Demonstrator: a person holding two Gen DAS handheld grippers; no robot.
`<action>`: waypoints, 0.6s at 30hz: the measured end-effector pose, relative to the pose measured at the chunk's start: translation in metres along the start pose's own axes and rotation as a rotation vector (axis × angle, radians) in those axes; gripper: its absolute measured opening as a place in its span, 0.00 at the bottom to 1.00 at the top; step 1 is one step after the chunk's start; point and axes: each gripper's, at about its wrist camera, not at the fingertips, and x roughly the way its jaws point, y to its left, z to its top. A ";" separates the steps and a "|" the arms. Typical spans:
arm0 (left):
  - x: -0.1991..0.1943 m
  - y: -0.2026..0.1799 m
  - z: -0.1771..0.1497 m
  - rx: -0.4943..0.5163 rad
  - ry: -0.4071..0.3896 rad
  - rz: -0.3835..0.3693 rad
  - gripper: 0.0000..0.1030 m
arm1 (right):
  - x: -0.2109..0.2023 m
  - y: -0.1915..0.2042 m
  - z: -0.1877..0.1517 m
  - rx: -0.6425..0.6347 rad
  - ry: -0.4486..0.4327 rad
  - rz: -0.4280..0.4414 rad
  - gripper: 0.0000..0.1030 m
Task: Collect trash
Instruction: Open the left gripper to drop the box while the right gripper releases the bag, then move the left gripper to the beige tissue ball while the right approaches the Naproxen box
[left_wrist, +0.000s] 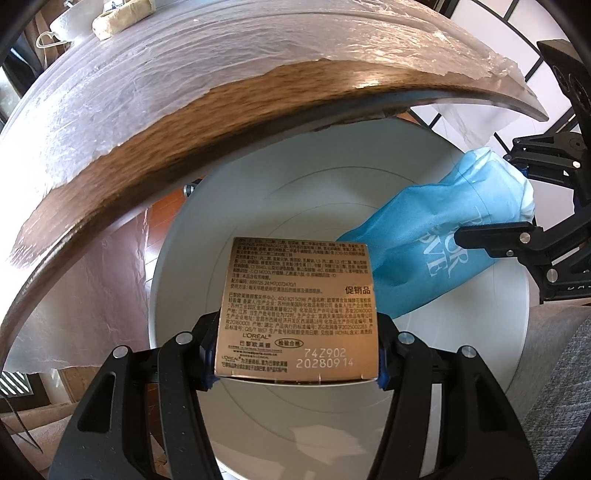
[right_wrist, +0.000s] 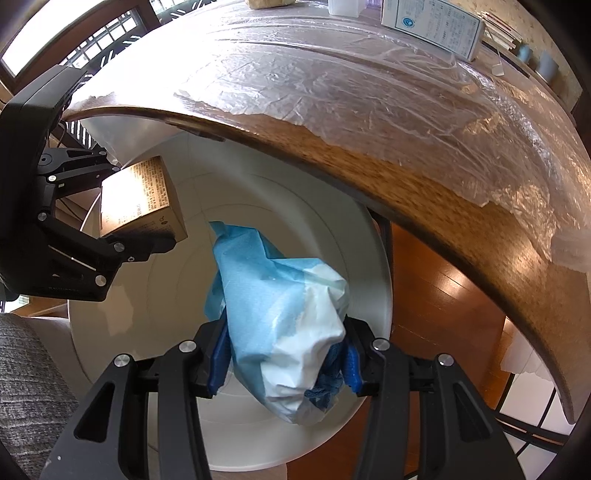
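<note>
Left wrist view is showing the left claw (left_wrist: 295, 354) at the bottom centre of the frame, clenching a gold box (left_wrist: 299, 310) by its two sides, the printed face turning toward the camera. Behind the box, a white bin (left_wrist: 480, 332) is gaping open, filling the middle of the frame. At the right edge the right claw (left_wrist: 480, 236) is reaching in, gripping a blue bag (left_wrist: 424, 240) over the bin. A wooden table (left_wrist: 155, 155) under wrinkled plastic film (left_wrist: 184, 66) is arching across the top.

Right wrist view is showing the right claw (right_wrist: 284, 354) grasping the blue bag (right_wrist: 280, 317), its pads pressing into both sides. The bin (right_wrist: 122, 325) is lying beneath it. At upper left, the left claw (right_wrist: 122, 236) is holding the box (right_wrist: 140, 199) over the bin's rim.
</note>
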 end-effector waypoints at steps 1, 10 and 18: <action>0.000 0.000 0.000 0.000 0.000 0.001 0.58 | 0.000 0.000 0.000 0.000 0.000 -0.001 0.46; -0.001 0.004 -0.002 -0.031 0.007 -0.005 0.73 | -0.019 -0.004 -0.007 0.026 -0.050 -0.018 0.77; -0.106 0.006 0.005 -0.007 -0.187 -0.110 0.85 | -0.132 -0.006 0.003 0.038 -0.294 -0.047 0.95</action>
